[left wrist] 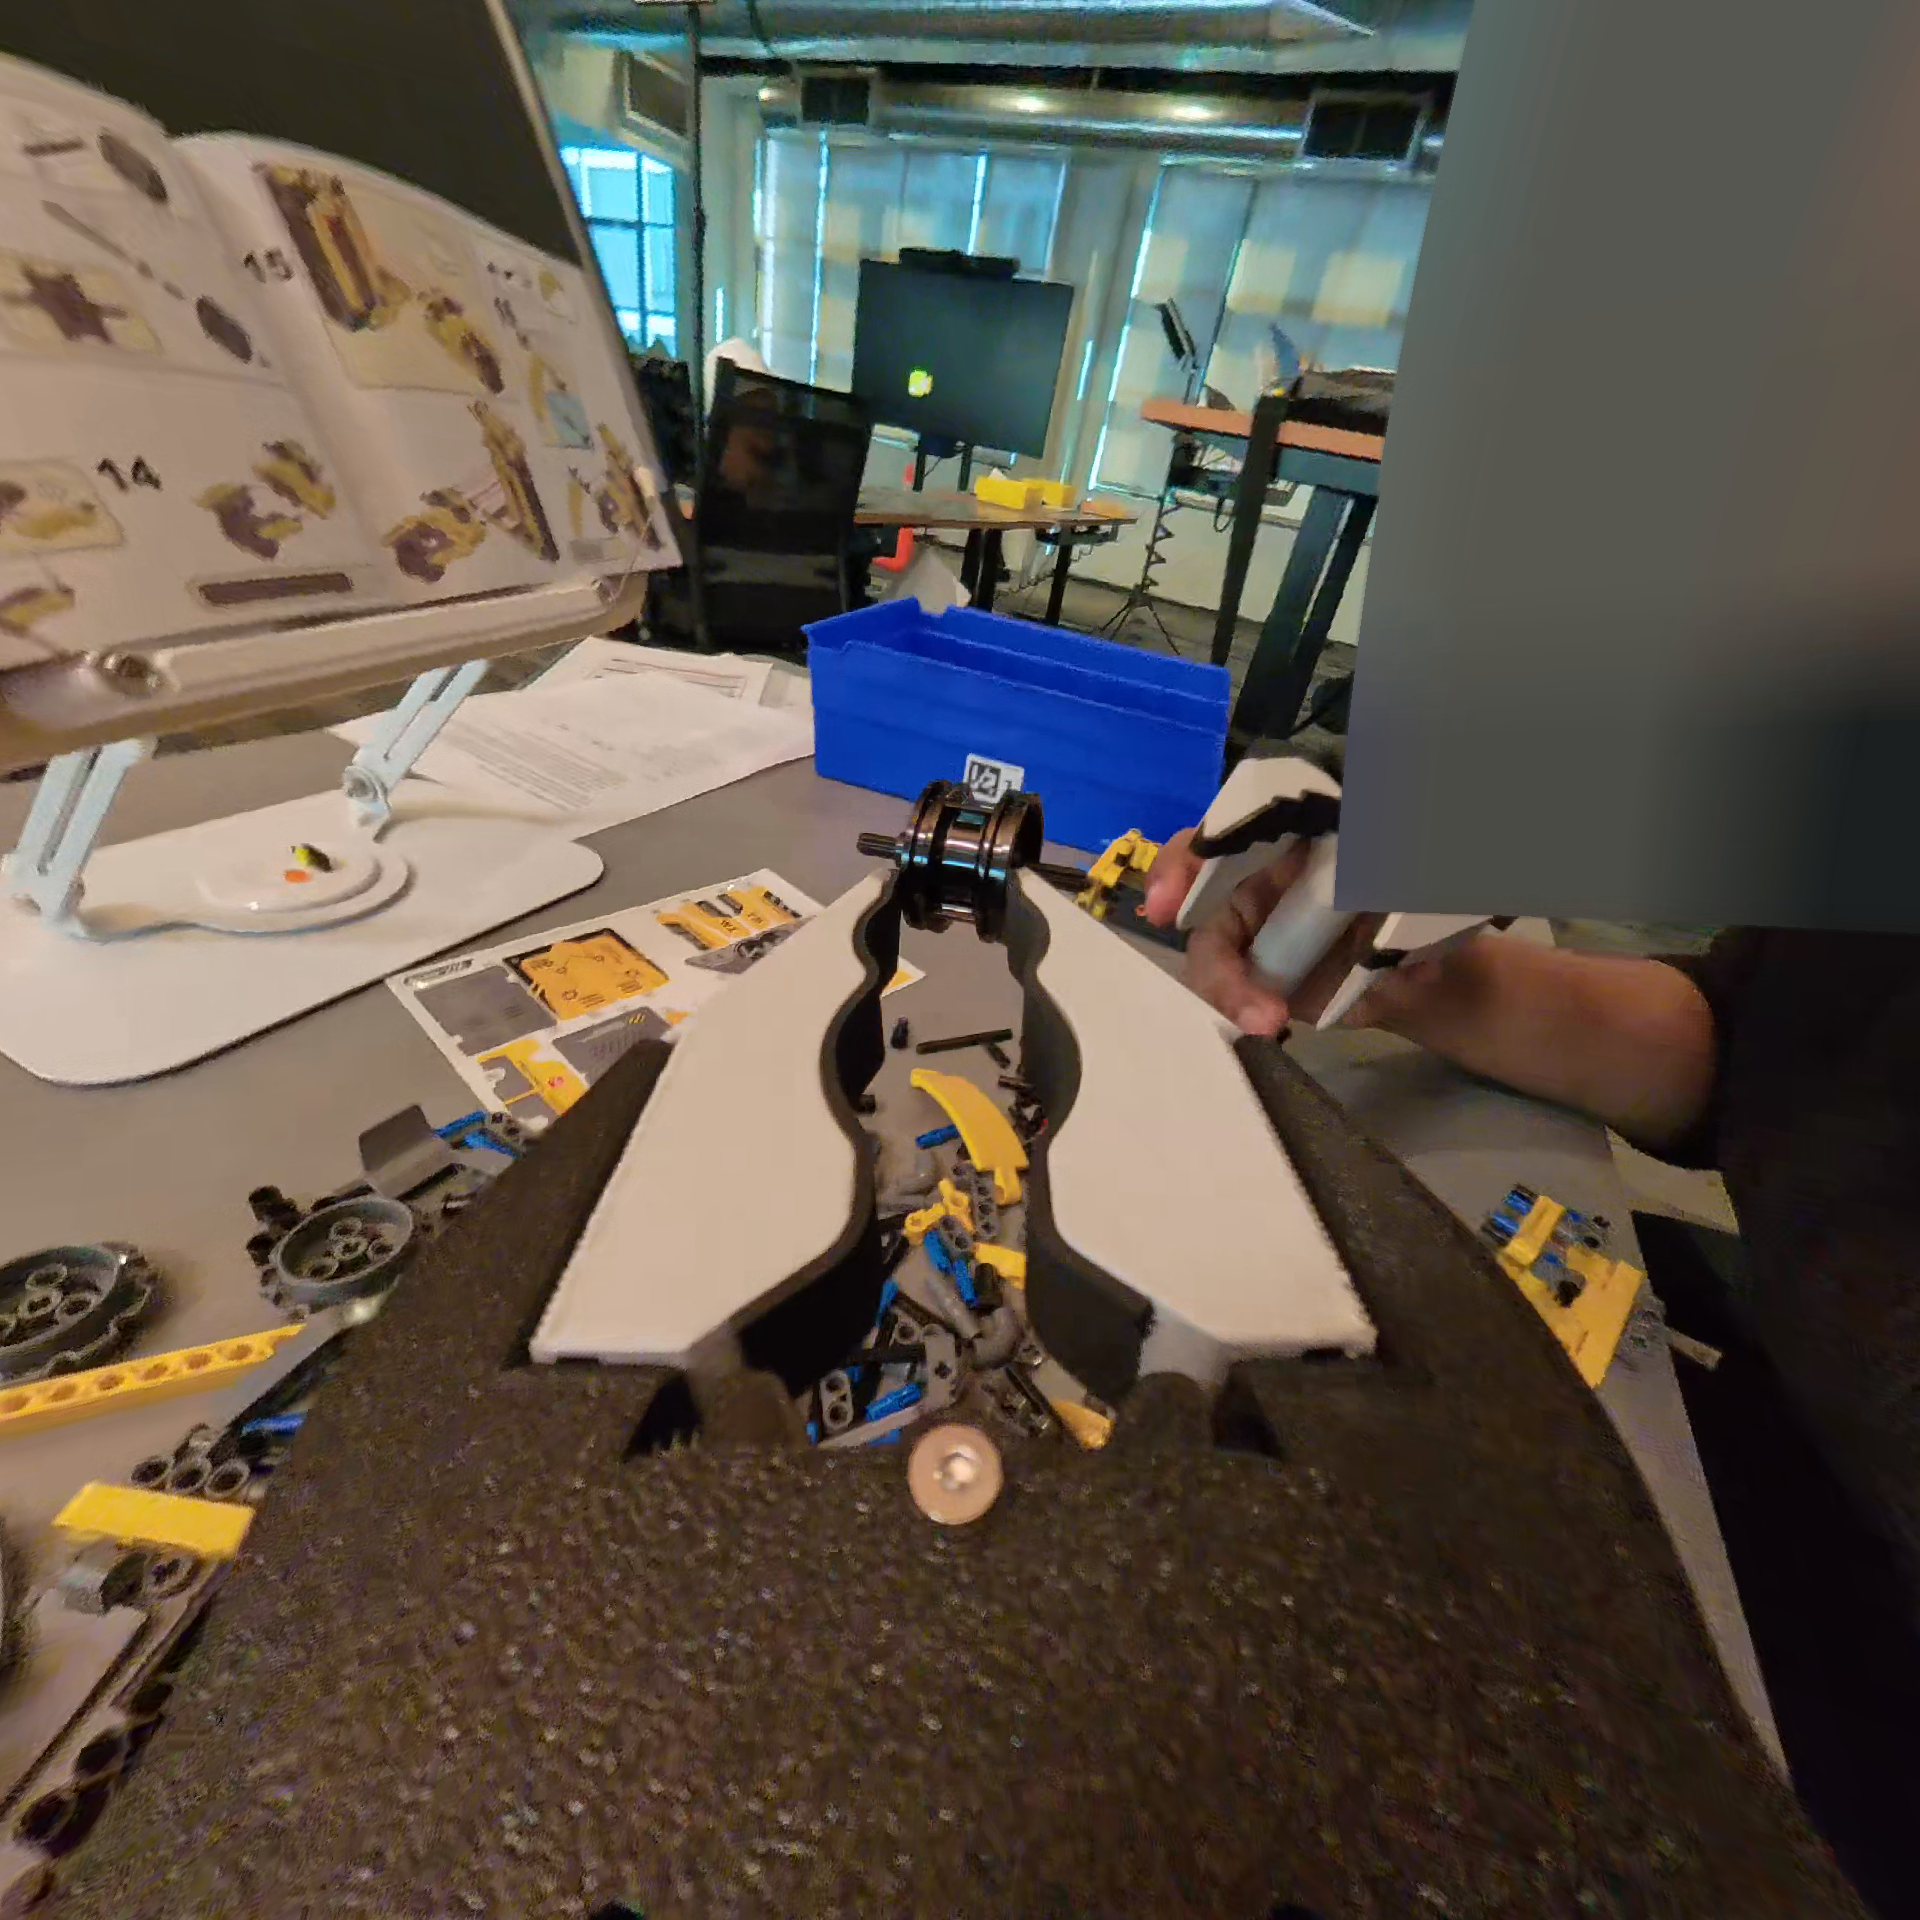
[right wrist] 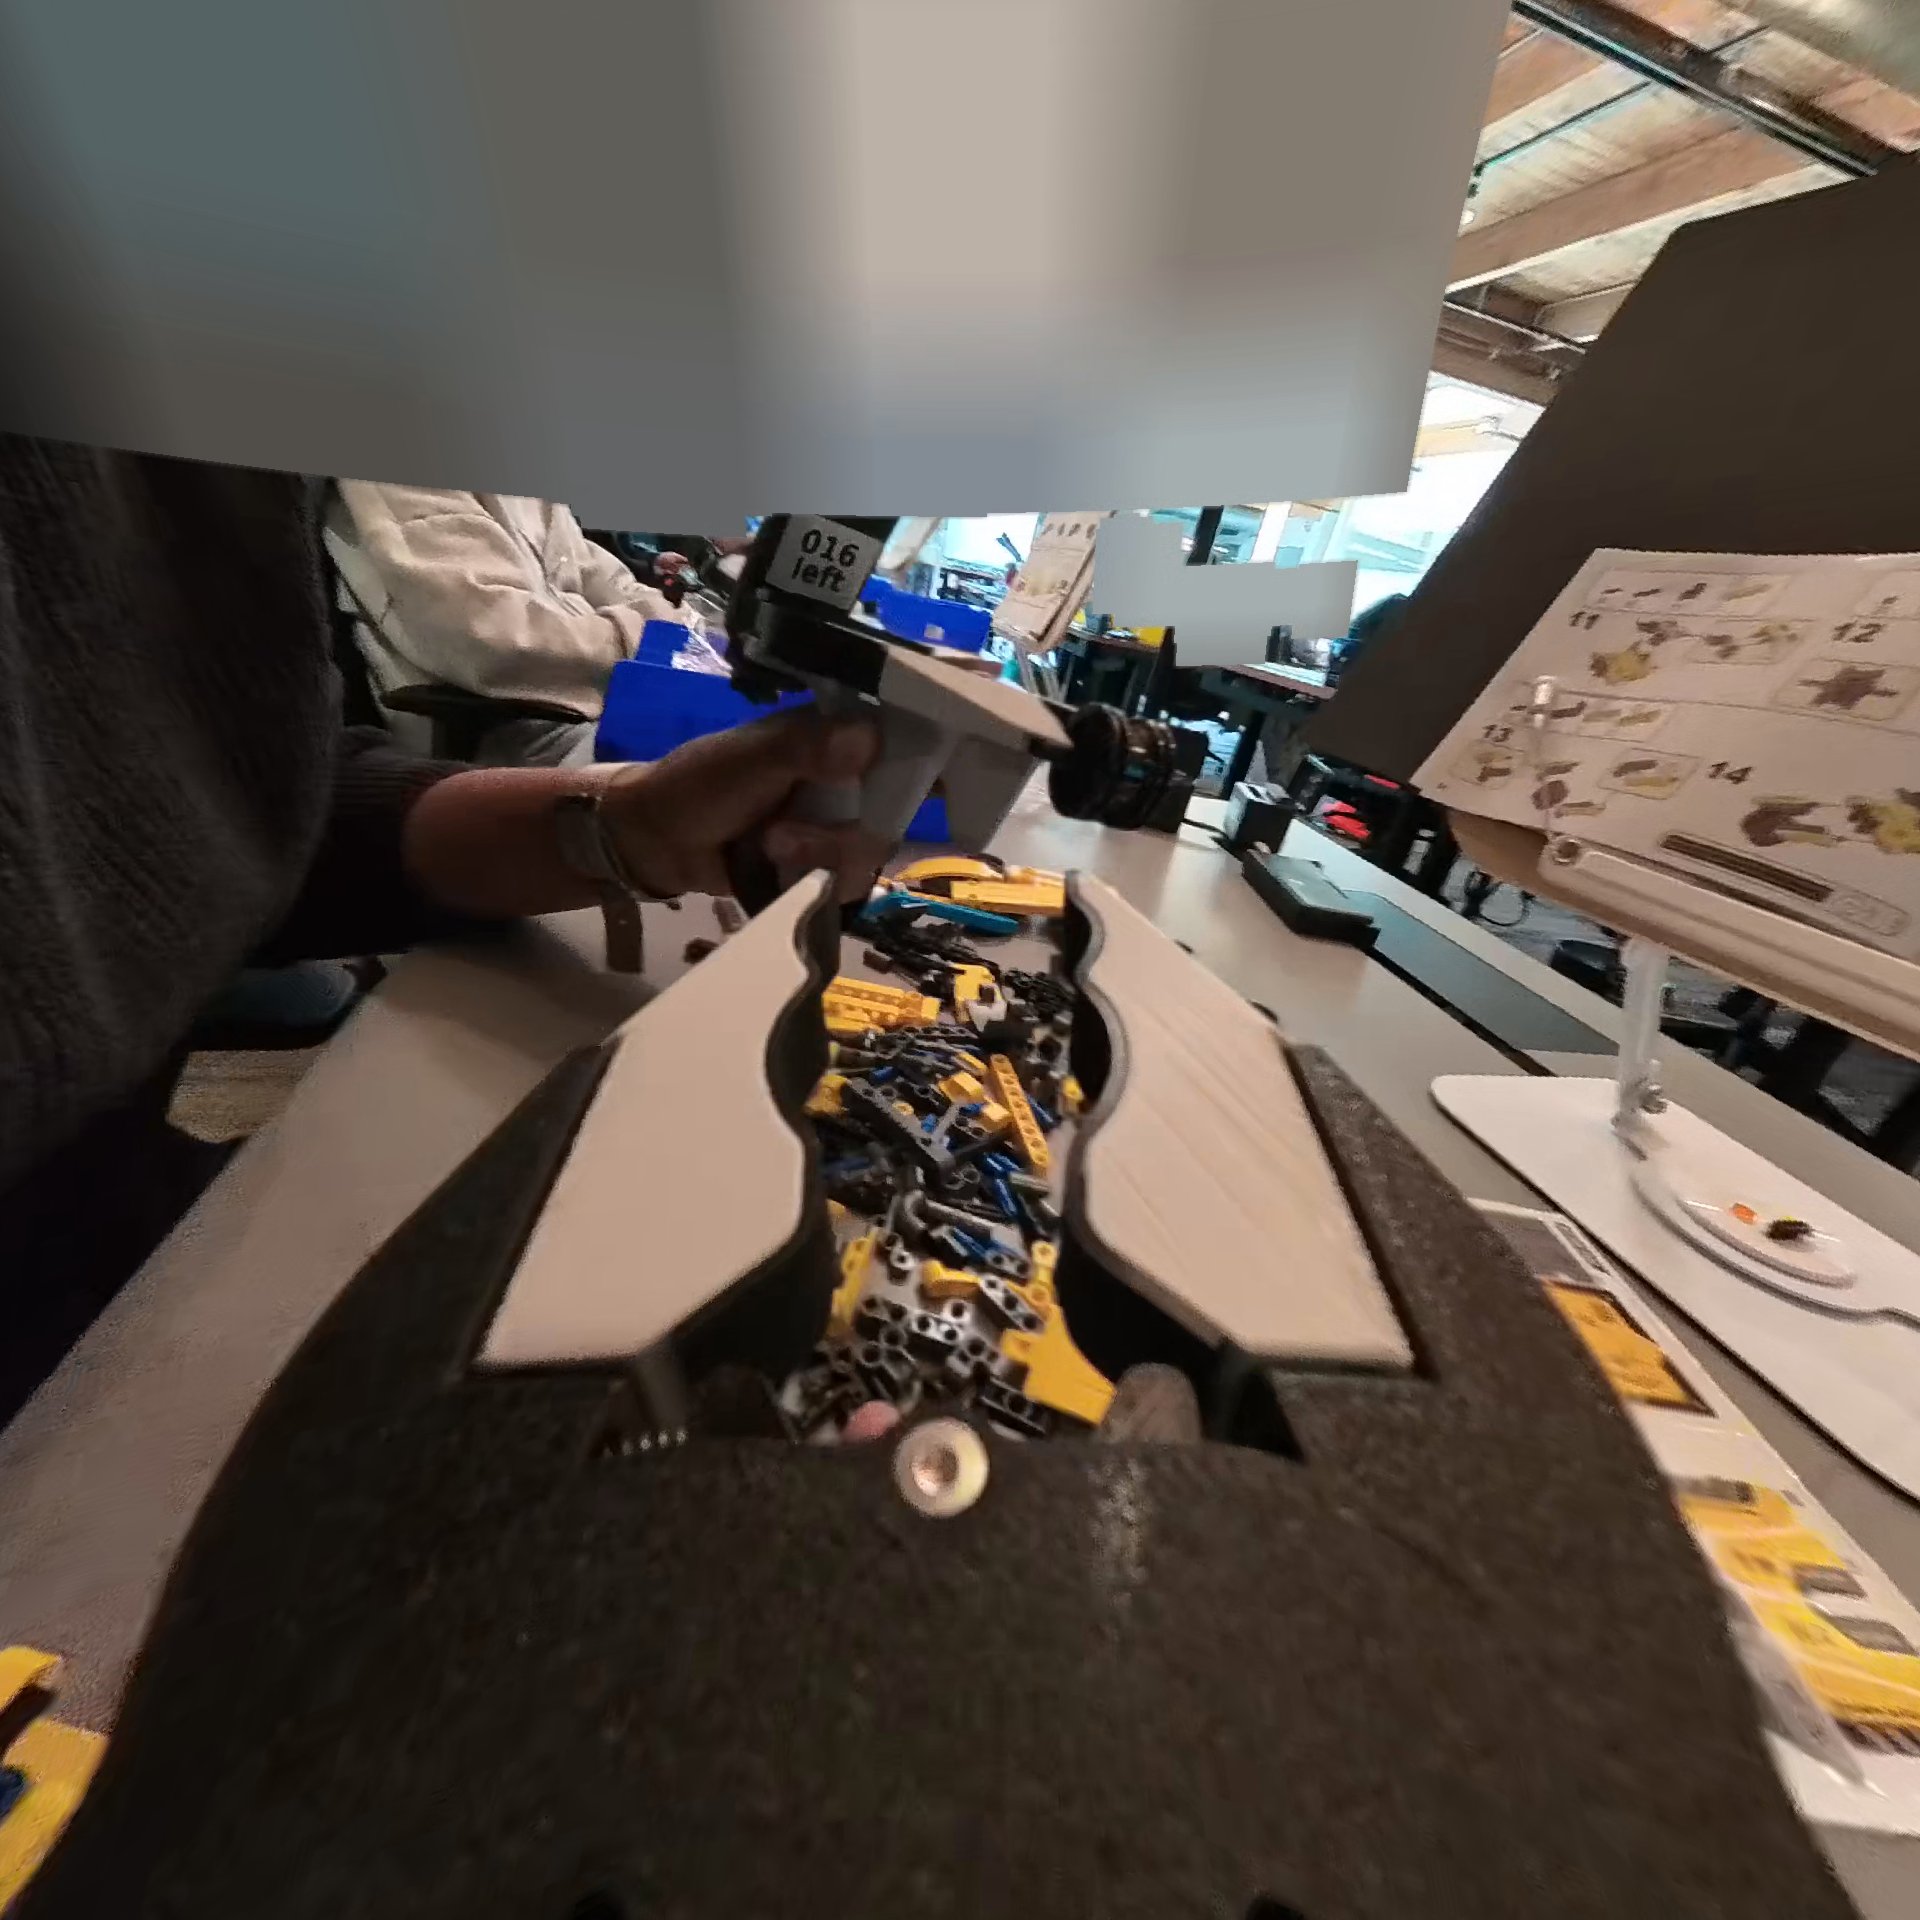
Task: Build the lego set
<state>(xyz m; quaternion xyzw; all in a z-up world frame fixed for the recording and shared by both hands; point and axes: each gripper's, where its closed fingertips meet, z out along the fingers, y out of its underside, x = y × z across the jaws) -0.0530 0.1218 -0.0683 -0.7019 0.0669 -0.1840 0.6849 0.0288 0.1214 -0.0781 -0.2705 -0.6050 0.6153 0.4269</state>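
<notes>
**Black wheel held up over the bricks**

A grey table [left wrist: 260, 1132] holds a pile of small bricks [right wrist: 935, 1164]. The left gripper [left wrist: 961, 883] pinches a black wheel [left wrist: 971, 852] above them. The right gripper [right wrist: 951, 904] is empty, fingers apart.

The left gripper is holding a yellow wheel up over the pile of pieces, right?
Not quite: the wheel is black, not yellow. The left wrist view shows the left gripper pinching it between its jaws, above the pile of pieces.
</notes>
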